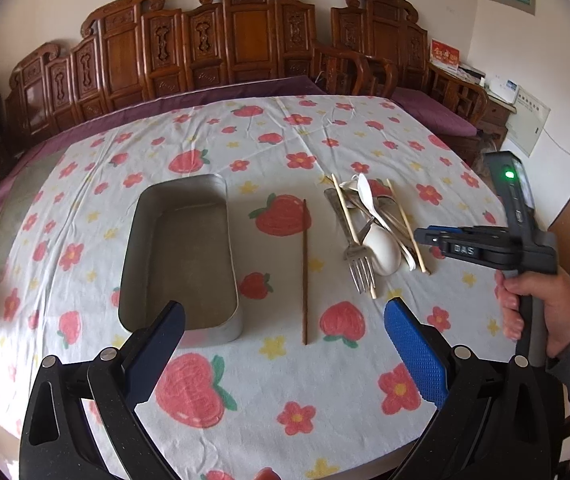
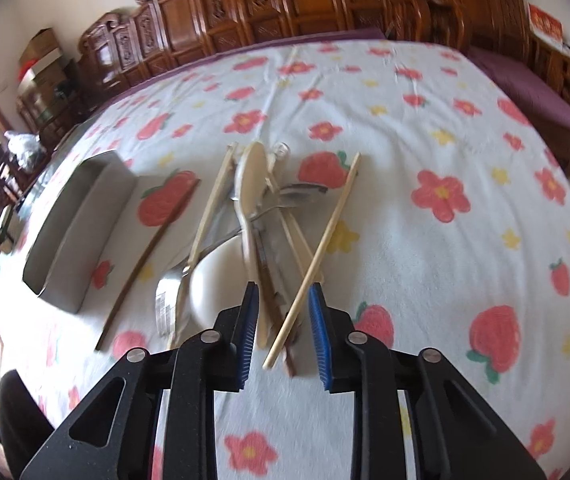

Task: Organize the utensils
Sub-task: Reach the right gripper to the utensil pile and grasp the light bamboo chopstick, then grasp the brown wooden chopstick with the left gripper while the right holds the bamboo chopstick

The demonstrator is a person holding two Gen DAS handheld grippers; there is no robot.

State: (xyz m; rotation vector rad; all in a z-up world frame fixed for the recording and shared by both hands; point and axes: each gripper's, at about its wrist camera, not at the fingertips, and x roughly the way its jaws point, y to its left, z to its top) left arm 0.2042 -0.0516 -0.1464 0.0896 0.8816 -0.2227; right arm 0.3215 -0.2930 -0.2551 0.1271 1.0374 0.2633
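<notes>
Here the left gripper [image 1: 285,344] gapes wide, tin [image 1: 181,256] beyond its left finger; the right gripper [image 2: 283,336] stands part-open, utensil pile [image 2: 261,216] ends between its fingers, none gripped.

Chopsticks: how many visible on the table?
3, maybe more under the pile. A dark chopstick lies alone beside the metal tray; two pale chopsticks lie in the utensil pile, one left, one right.

Home living/dining room: carved wooden bench seating [image 1: 245,36] with purple cushions [image 1: 433,110] along the wall, table under strawberry-print tablecloth [image 1: 285,380], cardboard boxes [image 2: 43,56] stacked in corner
</notes>
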